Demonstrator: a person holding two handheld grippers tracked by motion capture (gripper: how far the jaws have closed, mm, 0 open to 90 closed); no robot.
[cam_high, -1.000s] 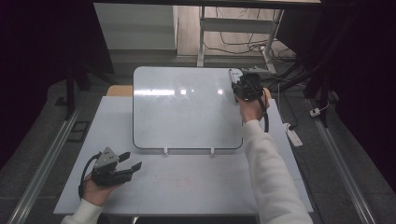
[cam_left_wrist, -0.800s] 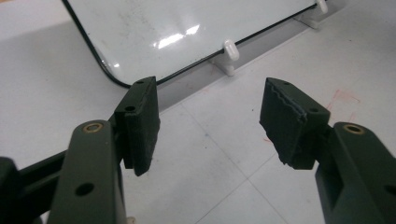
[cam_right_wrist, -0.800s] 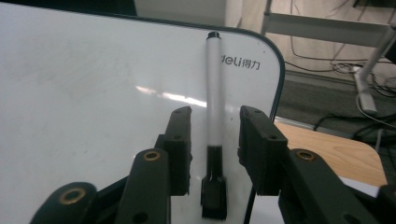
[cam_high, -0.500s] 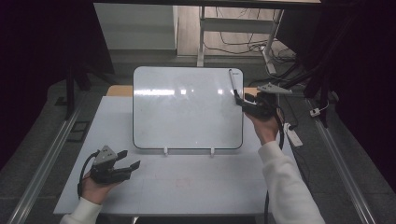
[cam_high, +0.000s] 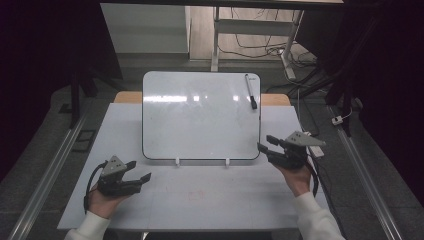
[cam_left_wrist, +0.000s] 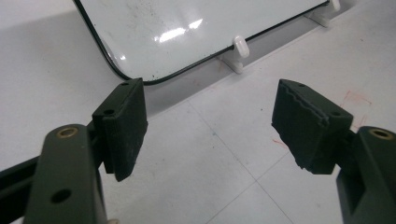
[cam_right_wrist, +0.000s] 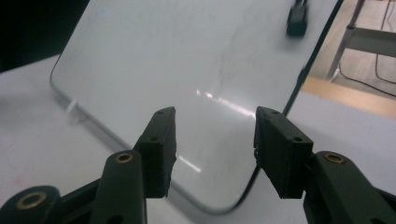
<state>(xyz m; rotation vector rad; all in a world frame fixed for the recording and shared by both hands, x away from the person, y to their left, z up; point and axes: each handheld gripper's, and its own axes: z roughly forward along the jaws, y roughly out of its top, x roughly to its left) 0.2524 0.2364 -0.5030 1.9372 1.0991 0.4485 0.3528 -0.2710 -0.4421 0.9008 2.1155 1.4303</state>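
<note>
Marker (cam_high: 250, 91) lay along the far right edge of the whiteboard (cam_high: 200, 117) in the high view, its long axis running toward me and away, dark cap end nearer. My right gripper (cam_high: 270, 148) rested at the board's near right corner with its jaws spread and nothing between them, so the marker sat straight ahead of it, up the same edge. My left gripper (cam_high: 137, 172) was off the board's near left corner on the desk (cam_high: 200, 200), also spread and empty, well apart from the marker; I judged the right hand the nearer one for any reach.

Left gripper view: my jaws stood wide over bare desk, the board's near rounded corner (cam_left_wrist: 135, 77) just beyond.

Right gripper view: jaws apart, the board's face between them, the marker's dark end (cam_right_wrist: 297, 18) up by the far edge, blurred.
</note>
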